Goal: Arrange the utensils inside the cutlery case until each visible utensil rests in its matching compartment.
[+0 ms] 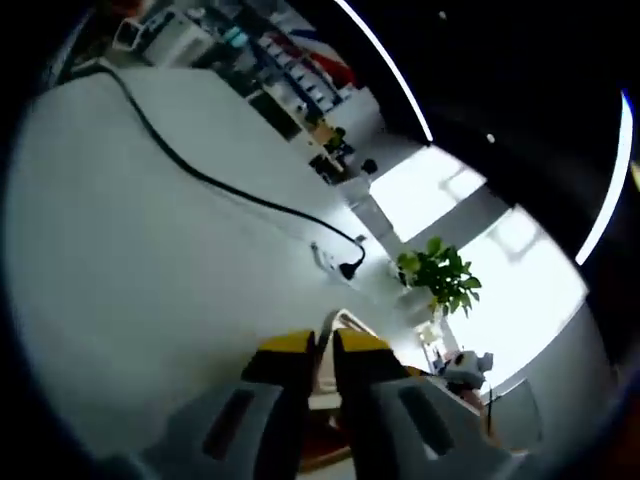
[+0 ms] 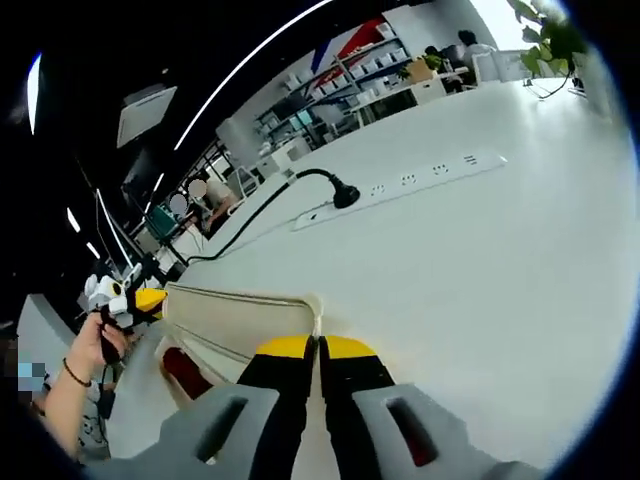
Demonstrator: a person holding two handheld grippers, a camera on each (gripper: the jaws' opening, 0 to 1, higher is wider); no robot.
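In the right gripper view, my right gripper (image 2: 317,347) is shut on a thin white utensil (image 2: 316,318) whose end pokes out just past the yellow tips. Right behind it lies the cream cutlery case (image 2: 235,322) on the white table, with a dark red item (image 2: 186,371) in a near compartment. The left gripper (image 2: 133,301) shows at the far left, held in a person's hand (image 2: 100,345). In the left gripper view, my left gripper (image 1: 327,346) is shut on a slim pale utensil (image 1: 327,328), with a cream edge of the case (image 1: 352,322) just beyond.
A white power strip (image 2: 400,186) with a black plug (image 2: 345,195) and cable (image 1: 200,175) crosses the white table (image 2: 480,300). A potted plant (image 1: 437,270) stands at the table's far end. Shelves and desks fill the room behind.
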